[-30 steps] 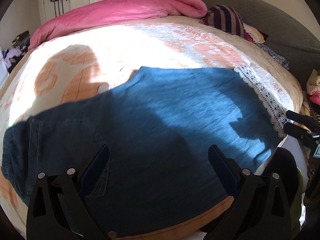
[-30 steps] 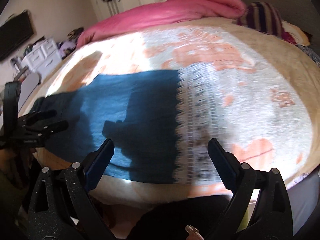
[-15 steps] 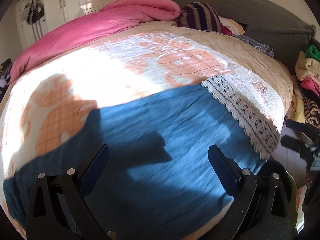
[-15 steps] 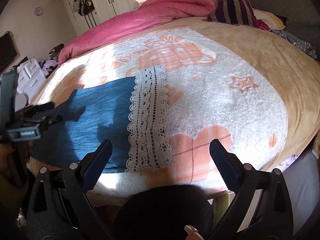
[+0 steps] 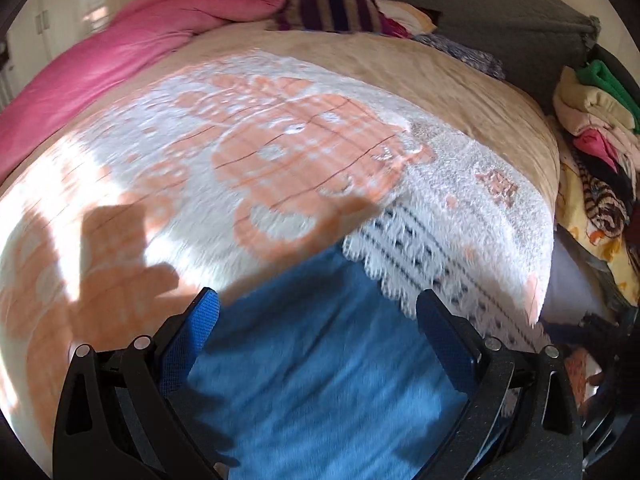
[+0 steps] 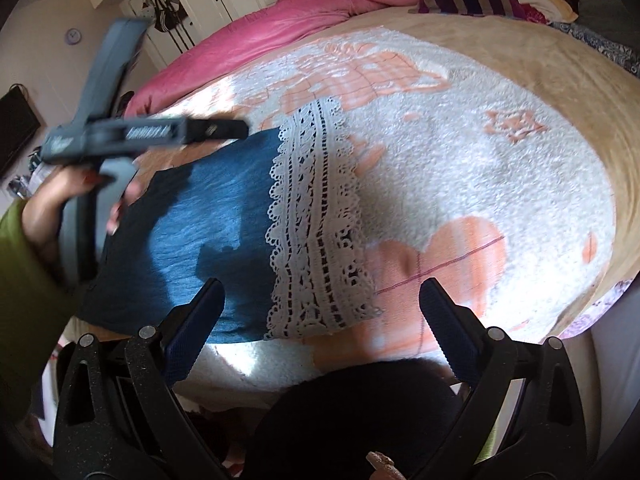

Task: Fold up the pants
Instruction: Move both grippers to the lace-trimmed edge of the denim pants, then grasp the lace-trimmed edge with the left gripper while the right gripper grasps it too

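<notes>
Blue pants (image 5: 332, 368) with a white lace hem (image 5: 424, 256) lie flat on the bed. In the right wrist view the pants (image 6: 200, 236) run left from the lace hem (image 6: 316, 232). My left gripper (image 5: 318, 320) is open and empty, just above the blue leg near the hem. It also shows in the right wrist view (image 6: 152, 132), held over the pants. My right gripper (image 6: 322, 312) is open and empty, at the near edge of the bed over the lace hem.
The bed has a white and orange blanket (image 5: 280, 148) over a beige cover (image 6: 560, 60). A pink duvet (image 5: 132, 48) and a striped cushion (image 5: 332, 4) lie at the far side. A pile of clothes (image 5: 596, 128) stands right of the bed.
My left gripper has moved right along the pants toward the lace hem. My right gripper has shifted slightly; the left gripper now looms larger in its view.
</notes>
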{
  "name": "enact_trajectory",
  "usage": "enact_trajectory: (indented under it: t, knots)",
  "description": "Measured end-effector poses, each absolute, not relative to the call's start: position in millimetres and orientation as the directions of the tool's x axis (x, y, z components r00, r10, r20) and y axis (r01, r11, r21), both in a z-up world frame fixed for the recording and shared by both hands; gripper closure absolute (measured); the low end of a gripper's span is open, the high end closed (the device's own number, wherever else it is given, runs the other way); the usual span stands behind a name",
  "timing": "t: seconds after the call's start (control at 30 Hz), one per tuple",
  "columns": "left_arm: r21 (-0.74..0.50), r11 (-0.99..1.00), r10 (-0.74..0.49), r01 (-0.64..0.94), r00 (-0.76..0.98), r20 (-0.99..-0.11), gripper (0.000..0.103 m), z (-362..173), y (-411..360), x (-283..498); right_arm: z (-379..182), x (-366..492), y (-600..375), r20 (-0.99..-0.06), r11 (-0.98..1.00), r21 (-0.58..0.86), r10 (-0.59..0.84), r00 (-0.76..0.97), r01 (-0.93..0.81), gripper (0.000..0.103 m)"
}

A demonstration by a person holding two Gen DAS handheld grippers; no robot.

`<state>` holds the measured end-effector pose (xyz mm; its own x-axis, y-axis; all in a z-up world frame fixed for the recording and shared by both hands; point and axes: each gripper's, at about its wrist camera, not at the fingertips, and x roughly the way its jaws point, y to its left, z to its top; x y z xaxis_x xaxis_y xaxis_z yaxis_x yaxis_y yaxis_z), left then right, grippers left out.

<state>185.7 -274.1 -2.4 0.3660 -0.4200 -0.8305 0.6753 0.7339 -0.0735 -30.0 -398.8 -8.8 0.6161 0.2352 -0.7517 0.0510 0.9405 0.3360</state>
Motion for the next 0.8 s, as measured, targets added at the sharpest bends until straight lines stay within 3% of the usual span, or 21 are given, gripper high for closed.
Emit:
enact_trajectory:
  t: [0.27, 0.33, 0.37, 0.4, 0.5, 0.67, 0.8]
  knots:
    - [-0.184, 0.675, -0.467, 0.715, 0.220, -0.856, 0.006, -21, -296, 218, -19, -22, -403, -0.764, 0.922, 0.376, 0.249, 0.596, 0.096, 0.011]
    - [-0.212, 0.658, -0.483, 0.722, 0.189, -0.855, 0.013, -27, -299, 221, -22, -20, -404, -0.763, 0.914, 0.394, 0.263, 0.591, 0.102, 0.011]
    - [-0.239, 0.643, -0.501, 0.728, 0.163, -0.850, 0.025, -30, -300, 223, -24, -20, -404, -0.764, 0.913, 0.395, 0.264, 0.589, 0.104, 0.011]
    - [-0.254, 0.636, -0.508, 0.729, 0.148, -0.849, 0.030, -32, -302, 224, -25, -19, -403, -0.765, 0.913, 0.394, 0.263, 0.587, 0.104, 0.011]
    - [-0.290, 0.620, -0.523, 0.729, 0.109, -0.845, 0.032, -43, -306, 227, -25, -17, -402, -0.763, 0.913, 0.395, 0.264, 0.591, 0.102, 0.011]
    - [-0.339, 0.592, -0.564, 0.731, 0.076, -0.822, 0.036, -48, -304, 231, -21, -14, -396, -0.743, 0.910, 0.410, 0.295, 0.601, 0.060, 0.028]
    - [-0.375, 0.605, -0.585, 0.702, 0.073, -0.807, 0.042, -51, -298, 234, -24, -11, -394, -0.736, 0.905, 0.422, 0.305, 0.605, 0.057, 0.028]
